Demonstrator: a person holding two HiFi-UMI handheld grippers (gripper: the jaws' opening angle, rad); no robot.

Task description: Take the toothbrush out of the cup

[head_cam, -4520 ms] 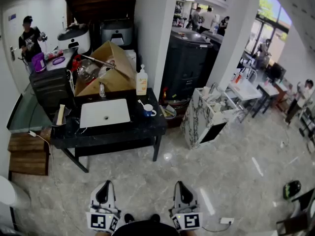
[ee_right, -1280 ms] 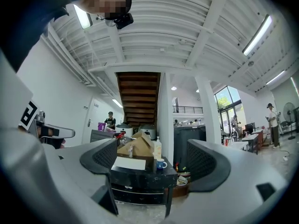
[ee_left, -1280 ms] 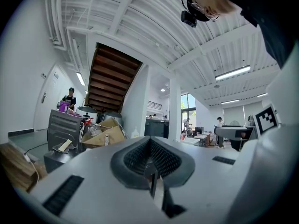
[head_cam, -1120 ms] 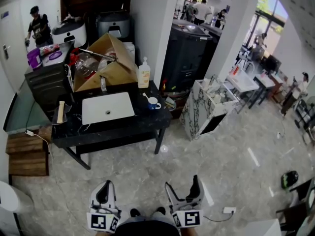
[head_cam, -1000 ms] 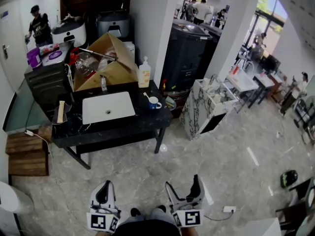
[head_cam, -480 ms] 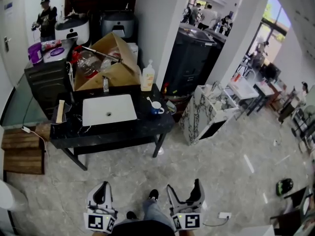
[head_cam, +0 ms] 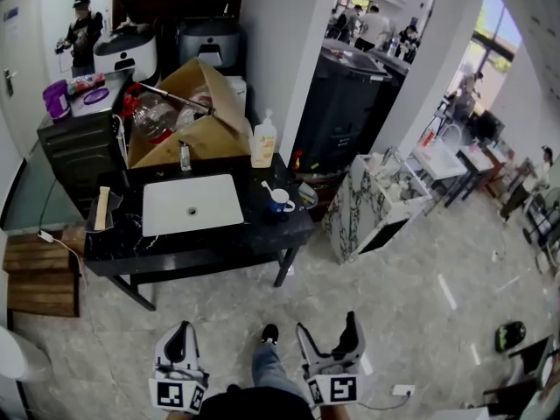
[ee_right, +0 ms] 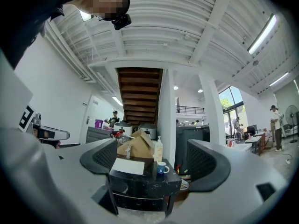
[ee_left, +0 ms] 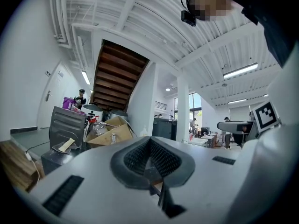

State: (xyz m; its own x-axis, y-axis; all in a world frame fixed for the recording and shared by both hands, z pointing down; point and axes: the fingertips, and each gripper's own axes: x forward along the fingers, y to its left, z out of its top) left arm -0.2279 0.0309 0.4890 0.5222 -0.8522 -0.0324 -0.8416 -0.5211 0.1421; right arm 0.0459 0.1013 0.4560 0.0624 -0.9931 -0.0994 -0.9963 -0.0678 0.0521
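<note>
Left hand-held gripper: jaws clenched together, nothing between them. Right hand-held gripper: released, jaws wide apart and empty; its own view frames the desk between the pads at a distance.

In the head view both are held low at the bottom edge over the marble floor, side by side. The person's shoe is between them. Both are well apart from the desk.

Black desk is ahead, across open floor. A white rectangular sink basin is set into its top, with a faucet behind the basin.

Blue cup stands upright on the desk's right end, just beside the basin's right edge. The toothbrush is in the cup, with the pale handle sticking out and leaning up-left. Not touched by either hand-held gripper.

Soap bottle with a pump top stands behind the cup at the desk's back edge. An open cardboard box sits left of the bottle, behind the faucet, with clutter inside.

A white marble-pattern cabinet is on the floor right of the desk. A person stands far back left by a dark cabinet.
</note>
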